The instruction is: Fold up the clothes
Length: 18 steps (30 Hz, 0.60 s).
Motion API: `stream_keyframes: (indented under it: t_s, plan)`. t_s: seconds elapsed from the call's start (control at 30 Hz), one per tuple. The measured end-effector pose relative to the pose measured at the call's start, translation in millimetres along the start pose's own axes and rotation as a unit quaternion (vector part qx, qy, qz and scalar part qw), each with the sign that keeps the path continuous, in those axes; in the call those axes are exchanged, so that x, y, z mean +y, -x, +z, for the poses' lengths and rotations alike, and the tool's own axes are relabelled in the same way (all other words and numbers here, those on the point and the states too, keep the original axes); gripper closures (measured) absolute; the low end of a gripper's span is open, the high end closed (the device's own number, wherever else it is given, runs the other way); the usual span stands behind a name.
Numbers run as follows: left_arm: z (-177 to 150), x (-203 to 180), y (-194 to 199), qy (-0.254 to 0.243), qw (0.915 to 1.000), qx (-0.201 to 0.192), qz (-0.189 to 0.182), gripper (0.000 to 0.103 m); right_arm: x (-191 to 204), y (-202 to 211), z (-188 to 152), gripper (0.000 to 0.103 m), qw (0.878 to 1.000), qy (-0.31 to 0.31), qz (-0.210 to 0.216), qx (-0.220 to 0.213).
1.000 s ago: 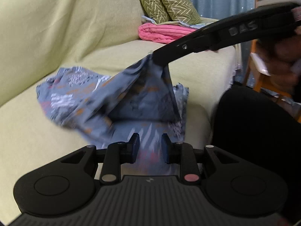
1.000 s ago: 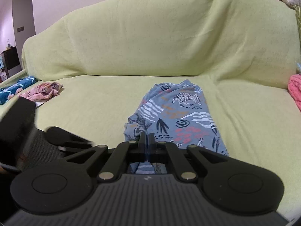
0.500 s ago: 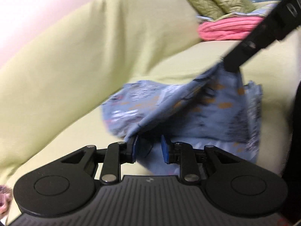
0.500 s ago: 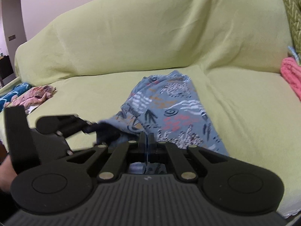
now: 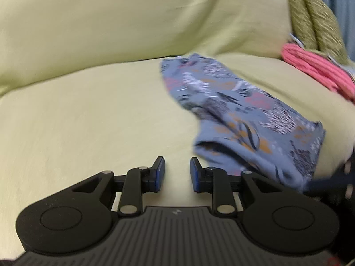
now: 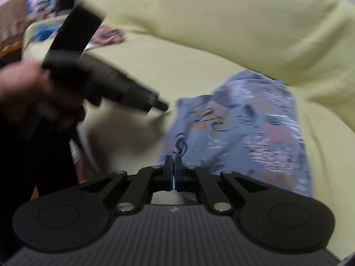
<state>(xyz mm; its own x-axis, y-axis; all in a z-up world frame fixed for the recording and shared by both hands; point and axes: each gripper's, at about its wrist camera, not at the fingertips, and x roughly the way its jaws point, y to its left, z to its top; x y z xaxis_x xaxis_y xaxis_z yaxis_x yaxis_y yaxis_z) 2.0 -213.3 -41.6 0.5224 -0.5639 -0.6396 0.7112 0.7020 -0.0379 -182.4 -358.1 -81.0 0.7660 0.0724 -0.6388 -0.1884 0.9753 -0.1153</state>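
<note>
1. Sofa (image 5: 93, 115): green cover, seat broad. Everything below is placed against it.
2. Garment (image 5: 239, 115): grey-blue print, lies on the sofa seat toward its right end, long axis running from the backrest out to the front edge. Pink stack (image 5: 315, 71) and cushions (image 5: 315, 22) sit further right on the sofa, apart from the garment.
3. Right gripper (image 6: 173, 166): pads pressed together at the garment's near edge by the sofa front; seems to pinch the cloth, though blur hides the bite itself.
4. Left gripper (image 5: 175, 173): jaws at a middling gap, nothing between them, over bare seat just left of the garment's near corner.
5. Judgement: the right tool holds the front end; the left is the free one and nearer the garment's left edge, so the next grab likely lies to its right and slightly ahead.
</note>
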Motion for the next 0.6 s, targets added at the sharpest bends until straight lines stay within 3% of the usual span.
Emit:
stream_keyframes:
  t_s: [0.2, 0.27, 0.33, 0.43, 0.5, 0.6]
  plan:
    - [-1, 17, 15, 0.031, 0.9994, -0.001, -0.013, 0.072, 17, -13, -4, 0.102, 0.998, 0.033, 0.039, 0.026]
    - [0, 16, 18, 0.022, 0.9994, -0.004, -0.026, 0.072, 19, -8, -6, 0.097, 0.998, 0.038, 0.049, 0.023]
    - [3, 15, 17, 0.020, 0.9988, -0.003, -0.043, 0.072, 17, -4, -10, 0.086, 0.998, 0.037, 0.039, 0.022]
    - [13, 18, 10, 0.050, 0.9964, 0.003, -0.068, 0.071, 10, 3, -17, 0.079, 0.999, 0.024, 0.009, 0.023]
    - [20, 24, 0, 0.092, 0.9908, 0.009, -0.098, 0.060, 4, 5, -21, 0.079, 1.000, 0.013, -0.007, 0.022]
    - [27, 30, -21, 0.142, 0.9788, 0.024, -0.146, 0.059, -2, 9, -24, 0.079, 1.000, -0.005, -0.020, 0.015]
